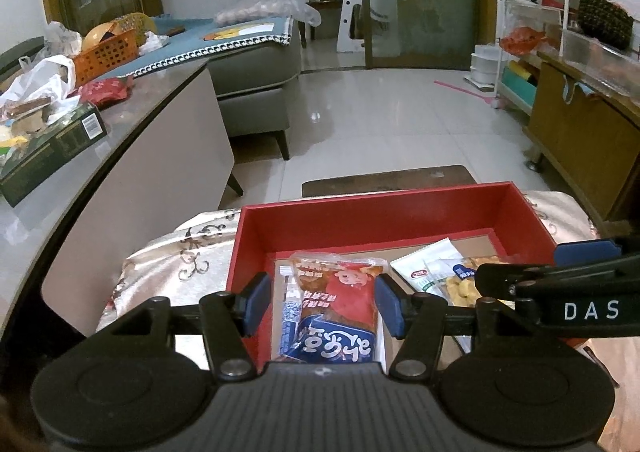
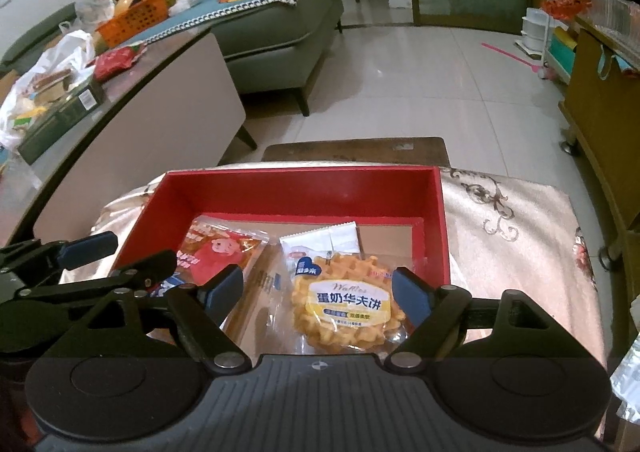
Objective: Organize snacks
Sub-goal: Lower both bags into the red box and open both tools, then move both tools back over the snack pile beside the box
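A red box (image 1: pixel 380 224) (image 2: pixel 304 192) stands on a cloth-covered table. My left gripper (image 1: pixel 322 284) (image 2: pixel 142 248) reaches over its left half, shut on a red and blue snack packet (image 1: pixel 340 300) (image 2: pixel 224 252) whose far end sticks out past the pads. My right gripper (image 2: pixel 317 276) (image 1: pixel 520 262) hangs over the right half, open. A waffle packet (image 2: pixel 348 304) (image 1: pixel 464 288) lies on the box floor between its pads, which stand apart from it. A white sachet (image 2: pixel 320 240) (image 1: pixel 424 264) lies just behind the waffle.
The patterned tablecloth (image 2: pixel 504 236) spreads to the right of the box. A dark wooden stool (image 2: pixel 356 148) sits behind the table. A long counter on the left carries a green box (image 1: pixel 48 148), bags and an orange basket (image 1: pixel 104 56). A wooden cabinet (image 1: pixel 580 140) stands right.
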The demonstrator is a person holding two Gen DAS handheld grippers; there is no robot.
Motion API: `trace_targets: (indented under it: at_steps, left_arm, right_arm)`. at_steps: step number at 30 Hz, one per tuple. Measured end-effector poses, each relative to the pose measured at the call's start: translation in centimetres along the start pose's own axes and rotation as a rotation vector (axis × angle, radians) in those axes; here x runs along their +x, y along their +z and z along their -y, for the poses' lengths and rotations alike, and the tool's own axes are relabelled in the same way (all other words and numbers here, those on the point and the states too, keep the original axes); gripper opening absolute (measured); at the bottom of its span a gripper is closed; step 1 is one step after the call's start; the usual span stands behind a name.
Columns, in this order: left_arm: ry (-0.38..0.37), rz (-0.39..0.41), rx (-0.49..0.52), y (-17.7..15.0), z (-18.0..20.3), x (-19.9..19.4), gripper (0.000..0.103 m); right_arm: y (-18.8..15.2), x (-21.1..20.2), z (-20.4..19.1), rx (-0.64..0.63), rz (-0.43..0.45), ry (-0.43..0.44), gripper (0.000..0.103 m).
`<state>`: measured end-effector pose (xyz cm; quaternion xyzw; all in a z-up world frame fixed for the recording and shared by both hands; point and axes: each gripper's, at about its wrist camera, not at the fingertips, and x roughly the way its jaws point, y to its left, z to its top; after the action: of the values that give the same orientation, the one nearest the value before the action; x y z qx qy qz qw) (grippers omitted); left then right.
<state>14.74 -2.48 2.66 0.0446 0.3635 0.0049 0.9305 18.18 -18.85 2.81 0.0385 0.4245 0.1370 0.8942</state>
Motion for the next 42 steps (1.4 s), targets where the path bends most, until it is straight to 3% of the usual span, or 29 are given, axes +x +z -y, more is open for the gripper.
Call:
trace_targets:
  at_steps: [24,34,42]
  left_arm:
    - [-0.006,0.03,0.002,-1.9,-0.8,-4.3,0.051]
    - [-0.028,0.0,-0.005,-4.2,-1.2,-6.3,0.051]
    - [-0.048,-0.077,0.04,-7.5,-0.9,-7.4,0.051]
  right_arm:
    - [-2.3,-3.6,-1.6,-0.015,0.013,0.03,0.087]
    - [-4.6,-5.1,-2.4,-0.022,-0.013,0.045,0.087]
    - [-8.2,-5.7,-3.0,-0.036,-0.092,0.053,0.087]
